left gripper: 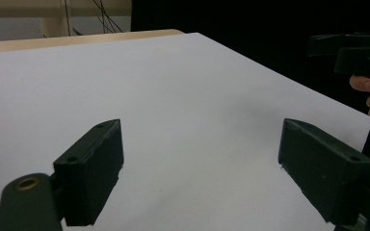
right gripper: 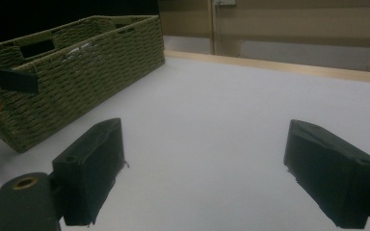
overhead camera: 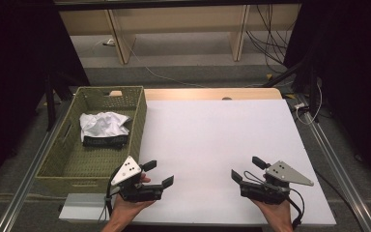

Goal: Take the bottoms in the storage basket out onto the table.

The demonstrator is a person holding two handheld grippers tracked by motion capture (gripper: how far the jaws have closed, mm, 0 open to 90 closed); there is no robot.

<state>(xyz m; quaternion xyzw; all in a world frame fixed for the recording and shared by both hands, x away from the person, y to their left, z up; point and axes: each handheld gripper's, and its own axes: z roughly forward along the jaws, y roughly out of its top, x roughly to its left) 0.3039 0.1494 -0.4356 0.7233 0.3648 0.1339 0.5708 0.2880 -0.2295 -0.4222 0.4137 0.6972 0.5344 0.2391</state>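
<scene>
No text, label, brand, number or sign can be read anywhere.

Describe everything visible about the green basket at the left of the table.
The green basket is a rectangular, open-topped bin of woven, wicker-like material with cut-out handle slots in its end walls. It stands upright along the left edge of the white table top, partly overhanging it. Inside lies a crumpled white cloth on something dark with a black band. The left tool hovers near its front right corner, apparently not touching.
</scene>
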